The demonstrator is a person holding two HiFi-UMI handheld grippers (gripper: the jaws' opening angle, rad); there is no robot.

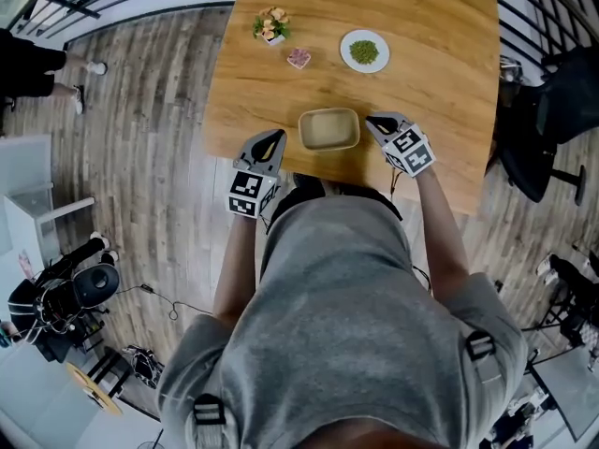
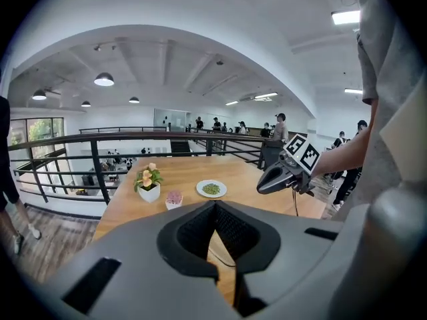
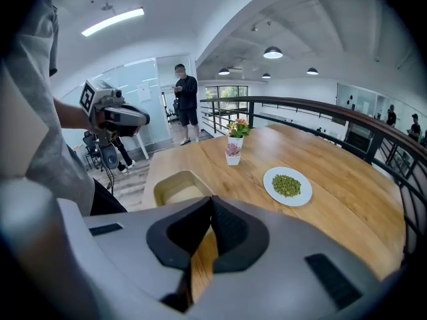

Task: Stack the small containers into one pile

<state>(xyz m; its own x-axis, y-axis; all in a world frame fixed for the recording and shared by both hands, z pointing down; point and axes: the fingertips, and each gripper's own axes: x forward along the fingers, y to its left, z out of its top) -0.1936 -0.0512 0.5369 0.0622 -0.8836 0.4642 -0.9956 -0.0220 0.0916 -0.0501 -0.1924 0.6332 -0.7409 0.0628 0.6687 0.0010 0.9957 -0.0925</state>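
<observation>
One beige, rounded-square container sits empty near the front edge of the wooden table; it shows again in the right gripper view as the container just left of the jaws. My left gripper hovers to its left and my right gripper to its right, both apart from it. The left gripper has its jaws together with nothing between them. Likewise the right gripper is shut and empty. No second small container is visible.
Farther back on the table stand a white plate of green beans, a small pink-topped pot and a flower pot. Black railings run along the table's far sides. A dark chair stands at right.
</observation>
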